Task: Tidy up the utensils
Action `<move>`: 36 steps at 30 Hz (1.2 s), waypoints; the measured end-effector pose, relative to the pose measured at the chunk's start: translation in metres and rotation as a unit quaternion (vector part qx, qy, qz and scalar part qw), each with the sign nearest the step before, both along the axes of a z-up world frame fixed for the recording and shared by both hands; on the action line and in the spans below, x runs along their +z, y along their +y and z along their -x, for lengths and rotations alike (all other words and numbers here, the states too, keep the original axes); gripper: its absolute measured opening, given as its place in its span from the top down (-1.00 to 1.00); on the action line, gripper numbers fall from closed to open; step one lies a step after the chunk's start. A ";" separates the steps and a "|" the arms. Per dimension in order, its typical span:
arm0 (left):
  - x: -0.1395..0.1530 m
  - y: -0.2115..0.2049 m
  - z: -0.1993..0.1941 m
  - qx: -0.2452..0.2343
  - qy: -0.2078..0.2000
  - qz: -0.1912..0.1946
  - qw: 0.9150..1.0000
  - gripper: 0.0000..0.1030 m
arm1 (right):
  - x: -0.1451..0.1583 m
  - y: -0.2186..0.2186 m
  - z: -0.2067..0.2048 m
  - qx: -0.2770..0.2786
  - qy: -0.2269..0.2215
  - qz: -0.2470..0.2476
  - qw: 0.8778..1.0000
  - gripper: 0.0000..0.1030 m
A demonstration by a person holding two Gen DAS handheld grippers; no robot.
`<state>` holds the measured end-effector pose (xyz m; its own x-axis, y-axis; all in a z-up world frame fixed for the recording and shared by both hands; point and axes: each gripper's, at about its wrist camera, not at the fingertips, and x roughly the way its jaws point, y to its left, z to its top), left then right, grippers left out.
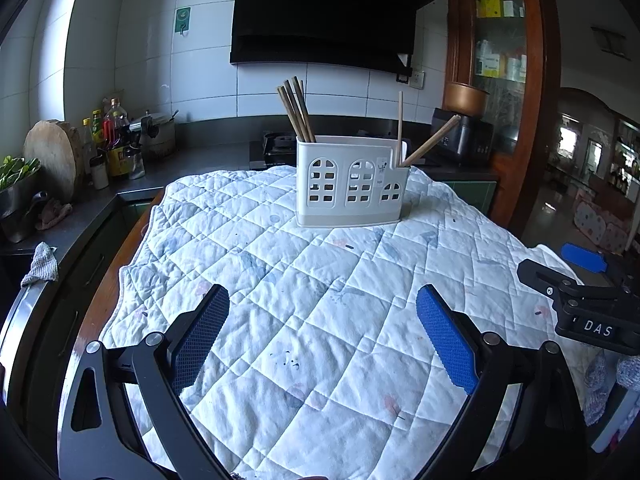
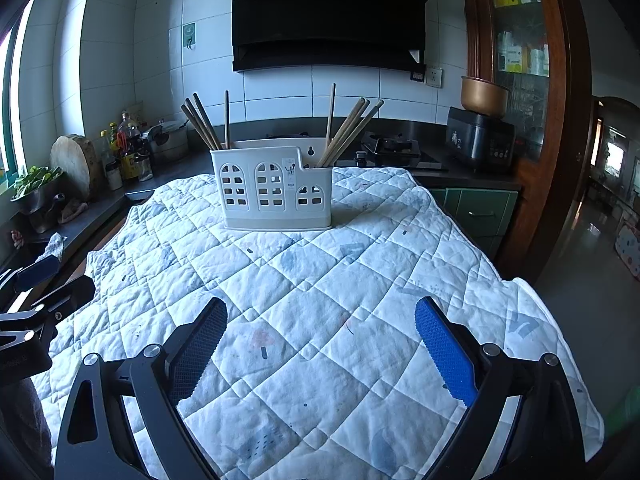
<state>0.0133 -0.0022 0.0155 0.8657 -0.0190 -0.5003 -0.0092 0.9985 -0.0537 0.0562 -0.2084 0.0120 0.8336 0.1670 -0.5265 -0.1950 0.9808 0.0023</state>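
Note:
A white utensil holder (image 1: 352, 182) (image 2: 276, 190) with window-shaped cutouts stands upright at the far middle of the quilted cloth (image 1: 320, 320) (image 2: 312, 300). Several wooden chopsticks (image 1: 297, 110) (image 2: 200, 122) lean in its left compartment, and others (image 1: 430, 141) (image 2: 348, 130) lean in its right one. My left gripper (image 1: 322, 338) hovers open over the near cloth, nothing between its blue pads. My right gripper (image 2: 320, 342) is likewise open and empty, well short of the holder. In the left wrist view the right gripper's body (image 1: 588, 300) shows at the right edge.
A dark counter (image 1: 192, 164) runs behind and to the left, with bottles (image 1: 114, 140), a round wooden board (image 1: 54, 158), a bowl of greens (image 2: 36, 184) and a pot. A stove (image 2: 394, 150) and a rice cooker (image 2: 480, 142) sit at the back right. A wooden cabinet (image 2: 520, 60) stands at right.

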 end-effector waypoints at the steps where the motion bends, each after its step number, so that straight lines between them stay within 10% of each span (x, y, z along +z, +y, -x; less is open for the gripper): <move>1: 0.000 0.000 0.000 0.000 0.000 0.001 1.000 -0.82 | 0.000 0.000 0.000 0.000 -0.001 0.000 1.000 -0.78; 36: -0.008 0.009 -0.002 0.012 0.009 0.011 1.000 -0.82 | -0.001 0.006 -0.004 0.011 0.003 0.003 1.000 -0.78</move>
